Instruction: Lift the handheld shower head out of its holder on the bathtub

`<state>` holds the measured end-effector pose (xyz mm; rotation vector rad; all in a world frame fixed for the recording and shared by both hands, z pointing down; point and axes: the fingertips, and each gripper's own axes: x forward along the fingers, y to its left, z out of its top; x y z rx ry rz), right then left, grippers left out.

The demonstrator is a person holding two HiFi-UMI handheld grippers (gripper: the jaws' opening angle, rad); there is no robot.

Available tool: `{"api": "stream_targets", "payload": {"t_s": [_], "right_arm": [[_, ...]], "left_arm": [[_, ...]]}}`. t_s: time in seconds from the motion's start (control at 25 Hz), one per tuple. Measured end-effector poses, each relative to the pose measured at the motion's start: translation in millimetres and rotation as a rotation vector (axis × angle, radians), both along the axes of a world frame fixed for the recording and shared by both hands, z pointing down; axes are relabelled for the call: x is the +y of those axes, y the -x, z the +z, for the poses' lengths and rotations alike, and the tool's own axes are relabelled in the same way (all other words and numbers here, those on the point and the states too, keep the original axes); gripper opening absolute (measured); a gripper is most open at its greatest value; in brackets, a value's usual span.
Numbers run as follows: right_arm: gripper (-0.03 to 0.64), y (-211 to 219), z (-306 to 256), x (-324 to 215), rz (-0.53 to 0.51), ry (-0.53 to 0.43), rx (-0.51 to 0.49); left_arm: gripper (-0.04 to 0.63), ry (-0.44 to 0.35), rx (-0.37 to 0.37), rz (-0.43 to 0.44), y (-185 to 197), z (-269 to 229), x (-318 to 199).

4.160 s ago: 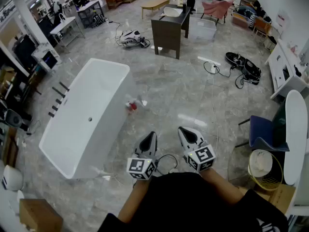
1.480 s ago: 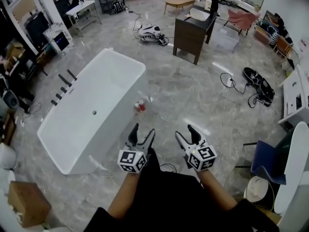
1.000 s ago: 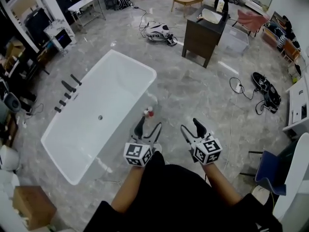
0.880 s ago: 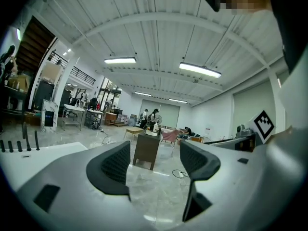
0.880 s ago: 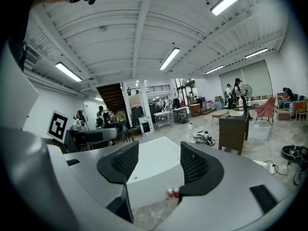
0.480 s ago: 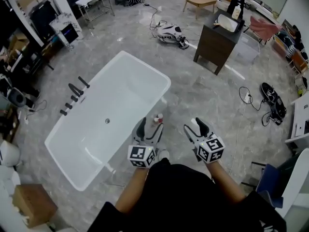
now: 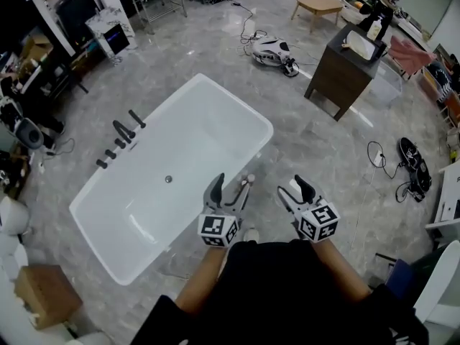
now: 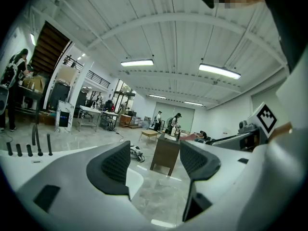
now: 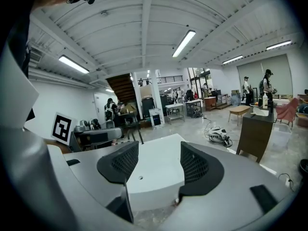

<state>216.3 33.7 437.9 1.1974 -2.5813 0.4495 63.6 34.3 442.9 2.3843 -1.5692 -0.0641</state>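
Marble floor recedes as the bathtub [image 7: 233, 95] comes closer; left tool [image 7: 230, 187] and right tool [image 7: 293, 189], both apart and empty, sit well short of its far-rim fittings [image 7: 118, 139].

The dark fittings [image 7: 118, 136] on the bathtub's [image 7: 208, 131] far rim are too small for me to tell apart. My left gripper [image 7: 231, 183] hides part of the near rim, and my sleeve hides its handle.

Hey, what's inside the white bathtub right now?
The bathtub looks empty: only a small drain shows on its white floor. The left gripper covers part of the near edge, so that strip cannot be checked.
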Motion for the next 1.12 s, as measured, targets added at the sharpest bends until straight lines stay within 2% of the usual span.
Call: {"api": "stream_targets", "payload": {"t_s": [0.32, 0.52, 0.8, 1.0, 1.12], "right_arm": [[0.238, 21.6, 2.3, -38.8, -0.039, 0.023, -0.037], [0.238, 42.5, 0.3, -69.0, -0.117, 0.018, -0.038], [0.238, 80.5, 22.4, -136.4, -0.283, 0.05, -0.059], [0.238, 110.8, 46.7, -202.7, -0.454, 0.064, -0.07], [0.238, 112.8, 48.4, -254.2, -0.482, 0.068, -0.074]], "left_arm": [[0.298, -0.002, 0.011, -0.055, 19.2, -2.5, -18.8], [0.298, 0.037, 0.024, -0.13, 28.3, 11.9, -39.7], [0.298, 0.05, 0.024, -0.276, 50.2, 28.3, -85.2], [0.298, 0.101, 0.035, -0.396, 66.5, 56.3, -132.1], [0.298, 0.112, 0.041, -0.478, 73.2, 56.5, -169.9]]}}
